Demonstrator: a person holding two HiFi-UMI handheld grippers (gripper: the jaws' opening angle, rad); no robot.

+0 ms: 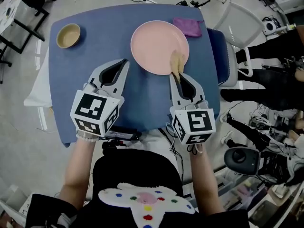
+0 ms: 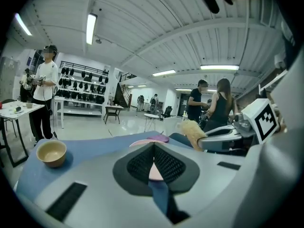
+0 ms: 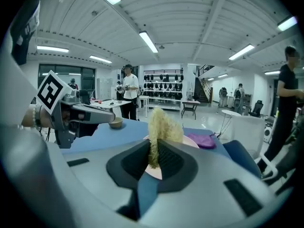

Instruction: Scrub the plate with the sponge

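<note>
Sponge (image 1: 177,61): pale yellow, fibrous, judged soft and light. The right gripper (image 1: 177,73) is clamping its lower end over the plate's near right rim.
Plate (image 1: 154,44): pink, judged stiff, slick and liable to slide on the blue table (image 1: 142,101); bracing its near left rim is looking wise.
Left gripper (image 1: 124,62): jaws are resting together, empty, beside the plate's near left edge.
Sponge-to-plate contact is not showing clearly.

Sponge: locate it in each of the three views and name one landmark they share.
Head view: the sponge is right of centre, at the pink plate's lower right rim.
Left gripper view: right of centre, sticking out of the right gripper.
Right gripper view: dead centre, clamped upright in that gripper.
Shared landmark: the pink plate.
</note>
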